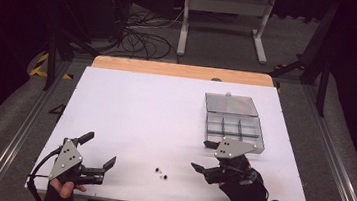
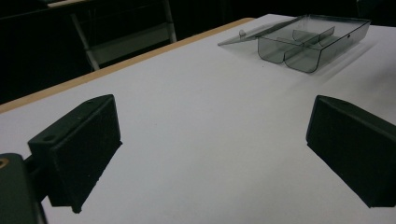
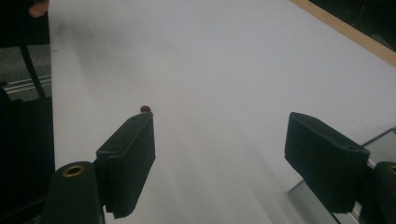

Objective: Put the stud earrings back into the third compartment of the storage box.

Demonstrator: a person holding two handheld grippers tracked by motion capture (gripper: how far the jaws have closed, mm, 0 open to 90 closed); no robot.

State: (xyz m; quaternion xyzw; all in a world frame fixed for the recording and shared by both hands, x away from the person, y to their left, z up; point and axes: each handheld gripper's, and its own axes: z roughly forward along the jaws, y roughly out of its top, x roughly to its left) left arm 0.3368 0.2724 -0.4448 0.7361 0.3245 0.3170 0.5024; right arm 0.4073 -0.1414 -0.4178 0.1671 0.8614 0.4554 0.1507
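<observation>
Three small dark beads [image 1: 161, 173] lie on the white table [image 1: 145, 112] near its front edge, between my two grippers. My left gripper [image 1: 98, 150] rests at the front left with its jaws wide apart and nothing between them; the left gripper view [image 2: 215, 135] looks across bare table toward the box. My right gripper [image 1: 203, 156] is to the right of the beads, open and empty, pointing left. In the right gripper view [image 3: 219, 144] one red bead [image 3: 145, 108] lies just beyond the tip of the left jaw.
A clear plastic compartment box [image 1: 236, 129] stands at the right of the table, its lid [image 1: 231, 104] folded back flat behind it; the box [image 2: 308, 44] is at the far right in the left gripper view. A wooden strip [image 1: 182, 70] edges the far side.
</observation>
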